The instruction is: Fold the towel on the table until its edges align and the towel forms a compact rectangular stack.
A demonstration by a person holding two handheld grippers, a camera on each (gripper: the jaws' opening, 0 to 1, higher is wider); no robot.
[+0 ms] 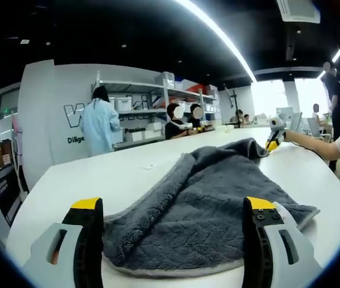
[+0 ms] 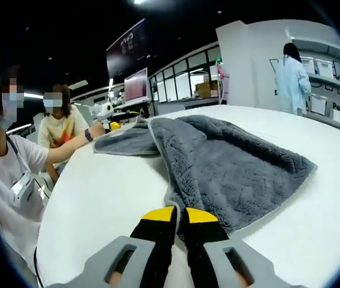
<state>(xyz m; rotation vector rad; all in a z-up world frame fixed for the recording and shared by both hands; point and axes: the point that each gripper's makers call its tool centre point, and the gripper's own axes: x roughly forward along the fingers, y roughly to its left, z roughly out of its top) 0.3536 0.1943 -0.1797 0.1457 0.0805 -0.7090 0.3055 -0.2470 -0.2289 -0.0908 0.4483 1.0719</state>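
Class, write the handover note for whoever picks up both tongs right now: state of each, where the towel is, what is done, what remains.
Left tongs: open, empty, hovering at the near edge of the grey towel.
Right tongs: shut on a towel edge, at the corner nearest them.
The towel lies rumpled and partly doubled over on the white table. At its far corner, another person's yellow-tipped tongs are at the cloth.
Done: one edge gripped; a rough partial fold.
Left: grip with the left tongs, align the edges, fold into a compact rectangle.
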